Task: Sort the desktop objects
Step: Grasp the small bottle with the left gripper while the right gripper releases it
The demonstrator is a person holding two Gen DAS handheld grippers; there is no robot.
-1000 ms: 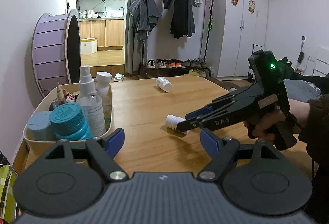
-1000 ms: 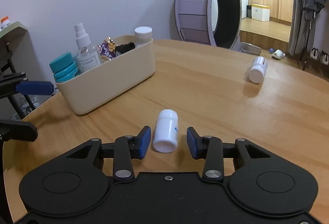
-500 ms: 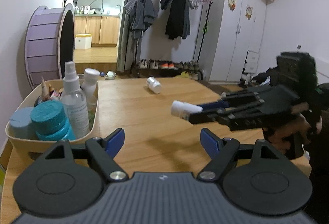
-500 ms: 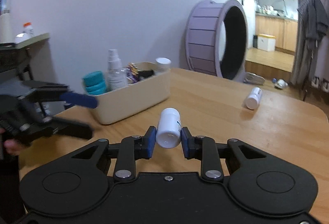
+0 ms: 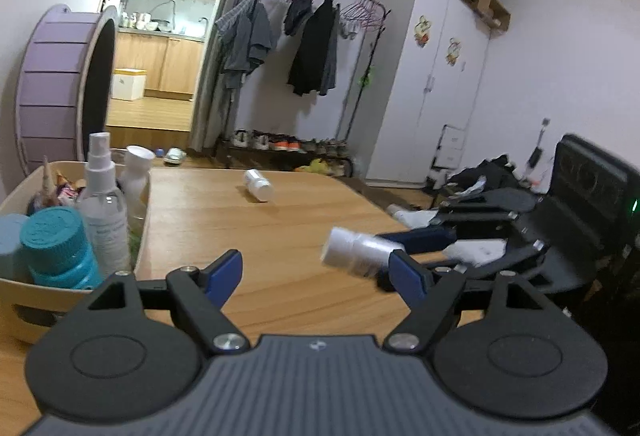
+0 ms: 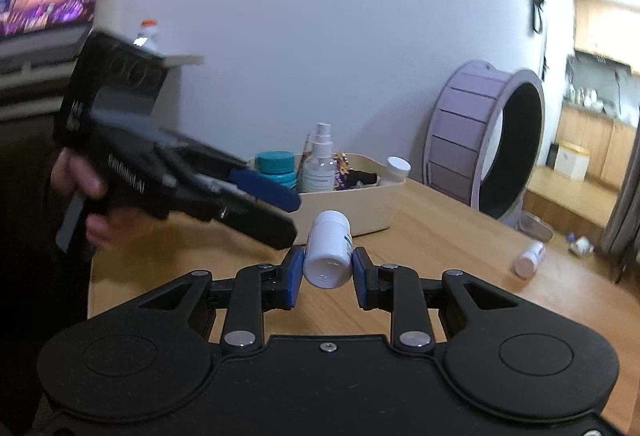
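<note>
Here the right claw [image 6: 327,273] pinches the white bottle [image 6: 329,251]; left claw [image 5: 316,272] gapes empty.

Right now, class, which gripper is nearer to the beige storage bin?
Left. The left gripper hovers open just beside the beige storage bin. The right gripper, its fingers shut on a white pill bottle, sits farther out over the table.

Black tongs [image 6: 326,278], blue pads [image 6: 295,276], silver screws, ribbed grey housing

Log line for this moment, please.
right gripper: shut on white bottle, lifted | left gripper: open, empty | second bottle: lying on table | bin: partly filled
</note>
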